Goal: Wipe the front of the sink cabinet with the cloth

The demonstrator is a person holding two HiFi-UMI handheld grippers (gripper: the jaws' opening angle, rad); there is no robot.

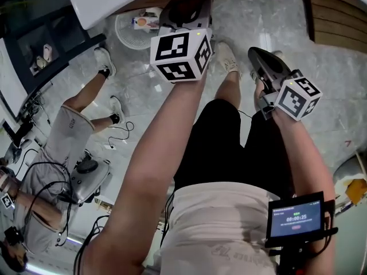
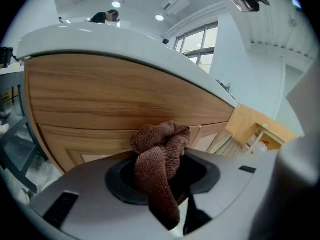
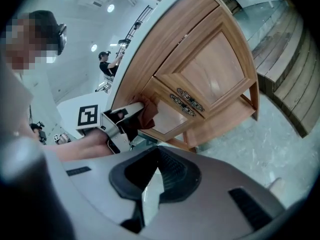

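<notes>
A brown cloth is bunched in my left gripper, which is shut on it. It sits up against the wooden front of the sink cabinet, just under the white countertop. In the right gripper view the cloth touches the cabinet beside a panelled door, with the left gripper behind it. My right gripper hangs back from the cabinet, shut with nothing in it. From the head view, the left gripper reaches under the counter edge and the right gripper points down at the floor.
A person sits on the marble floor to the left among cables. A white round fan-like object lies by the cabinet base. A slatted wooden platform is at the right. A small screen is clipped at my waist.
</notes>
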